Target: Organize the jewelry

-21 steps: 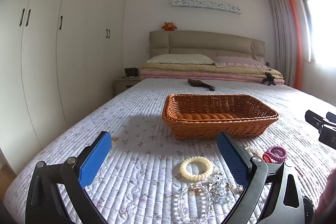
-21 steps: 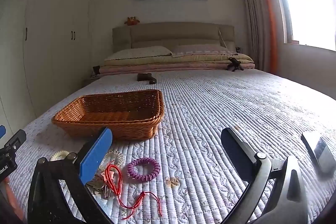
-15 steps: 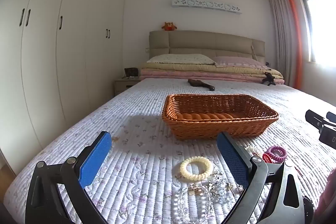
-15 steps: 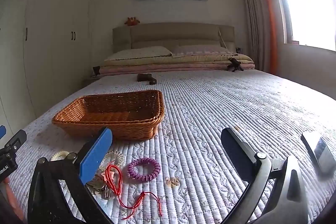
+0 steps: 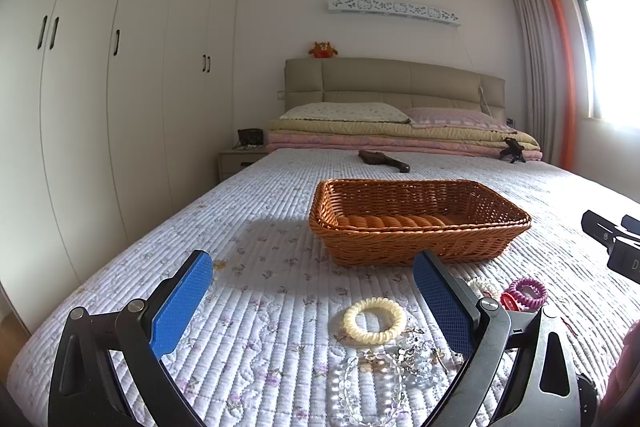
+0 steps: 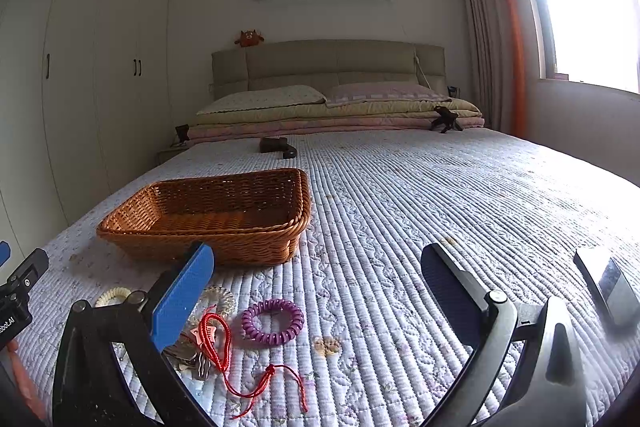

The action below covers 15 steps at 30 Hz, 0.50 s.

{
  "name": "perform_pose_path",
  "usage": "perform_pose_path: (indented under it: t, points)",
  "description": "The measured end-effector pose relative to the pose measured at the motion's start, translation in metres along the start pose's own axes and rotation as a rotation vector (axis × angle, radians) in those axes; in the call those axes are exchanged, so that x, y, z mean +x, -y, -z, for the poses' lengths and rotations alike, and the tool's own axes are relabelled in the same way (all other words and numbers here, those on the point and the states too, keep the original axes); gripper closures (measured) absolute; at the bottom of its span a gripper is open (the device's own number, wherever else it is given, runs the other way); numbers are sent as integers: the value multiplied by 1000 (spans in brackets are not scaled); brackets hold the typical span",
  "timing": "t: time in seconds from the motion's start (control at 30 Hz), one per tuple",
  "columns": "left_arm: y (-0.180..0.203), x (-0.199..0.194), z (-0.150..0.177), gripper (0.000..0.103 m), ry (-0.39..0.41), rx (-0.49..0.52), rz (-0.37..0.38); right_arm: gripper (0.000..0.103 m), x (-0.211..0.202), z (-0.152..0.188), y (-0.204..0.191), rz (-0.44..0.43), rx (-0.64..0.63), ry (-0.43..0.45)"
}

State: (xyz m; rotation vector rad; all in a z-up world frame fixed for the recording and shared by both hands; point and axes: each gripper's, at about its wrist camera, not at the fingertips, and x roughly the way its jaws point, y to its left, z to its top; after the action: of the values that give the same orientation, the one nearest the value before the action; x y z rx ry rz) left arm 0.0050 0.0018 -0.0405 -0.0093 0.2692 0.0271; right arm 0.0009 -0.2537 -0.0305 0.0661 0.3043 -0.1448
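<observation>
Bed (image 5: 280, 211): quilted cover fills both views; the wicker basket serves as landmark, and open quilt runs wide to its right and beyond it toward the pillows.
Wardrobe (image 5: 100, 107): white doors along the bed's edge, well left of the basket.
Wicker basket (image 5: 416, 223): one, rectangular, sitting flat on the quilt; the part of its inside that shows holds nothing.
Left gripper (image 5: 316, 301): fingers spread wide with nothing between the blue pads, hovering just on the near side of the basket.
Right gripper (image 6: 320, 287): jaws likewise wide apart and holding nothing, near and to the right of the basket.
Pillows (image 5: 348, 113): two, on folded blankets far beyond the basket.
Dark brush (image 5: 384, 161): one, on the quilt beyond the basket.
Flat dark device (image 6: 608, 287): one, well right of the basket near the bed's edge.
Jewelry, all on the quilt just in front of the basket, none inside it:
Clear bead strand (image 5: 372, 383): a tangle, nearest the camera; number of pieces unclear.
Red cord (image 6: 224, 351): one, looped, just beside the purple coil.
Cream coil band (image 5: 374, 320): one.
Purple coil band (image 6: 273, 321): one.
</observation>
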Motion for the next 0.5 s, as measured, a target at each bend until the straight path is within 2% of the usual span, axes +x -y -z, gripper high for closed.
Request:
perform_pose_path:
  t: [0.5]
  points:
    - [-1,0,1,3,-6,2,3,0,-1,0,1,-2,-20,-1]
